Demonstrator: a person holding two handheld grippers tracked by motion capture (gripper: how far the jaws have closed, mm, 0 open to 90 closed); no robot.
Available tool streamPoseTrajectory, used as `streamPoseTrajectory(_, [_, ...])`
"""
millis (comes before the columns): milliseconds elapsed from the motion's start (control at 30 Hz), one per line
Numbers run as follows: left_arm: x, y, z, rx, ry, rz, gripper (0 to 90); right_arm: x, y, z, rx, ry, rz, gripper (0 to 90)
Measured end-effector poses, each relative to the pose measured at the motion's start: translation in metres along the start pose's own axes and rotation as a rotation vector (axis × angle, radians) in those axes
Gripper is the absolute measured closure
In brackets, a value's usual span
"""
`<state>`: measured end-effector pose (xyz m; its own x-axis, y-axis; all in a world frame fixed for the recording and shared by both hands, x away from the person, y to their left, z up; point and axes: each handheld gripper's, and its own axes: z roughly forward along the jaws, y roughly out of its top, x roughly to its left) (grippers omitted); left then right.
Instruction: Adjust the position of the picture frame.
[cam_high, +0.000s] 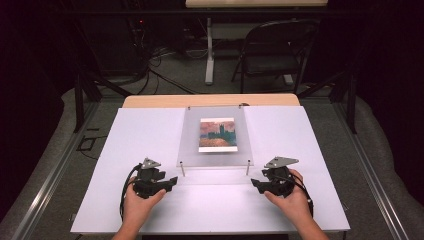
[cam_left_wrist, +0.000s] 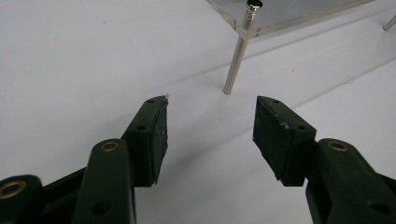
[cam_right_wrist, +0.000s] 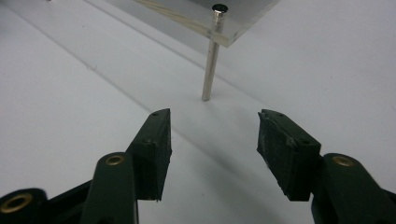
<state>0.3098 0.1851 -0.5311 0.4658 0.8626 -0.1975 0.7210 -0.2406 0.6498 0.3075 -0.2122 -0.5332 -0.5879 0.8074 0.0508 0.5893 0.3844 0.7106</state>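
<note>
A clear stand (cam_high: 215, 137) on thin metal legs sits mid-frame on the white bench (cam_high: 150, 140), a small picture (cam_high: 217, 135) on it; left tongs (cam_high: 172, 181) and right tongs (cam_high: 254, 184) both gape wide, holding nothing

Clear acrylic panel (cam_high: 191, 140), carrying a small sunset-coloured painting print (cam_high: 217, 135), stands raised and tilted on slim metal legs (cam_left_wrist: 235, 63) mid-surface, near edge toward the person.
</note>
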Motion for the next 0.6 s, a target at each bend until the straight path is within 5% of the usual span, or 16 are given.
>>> streamPoseTrajectory(600, [0.011, 0.01, -0.005, -0.026, 0.01, -0.078, 45.1, -0.012, 0.004, -0.009, -0.001, -0.024, 0.054, 49.7])
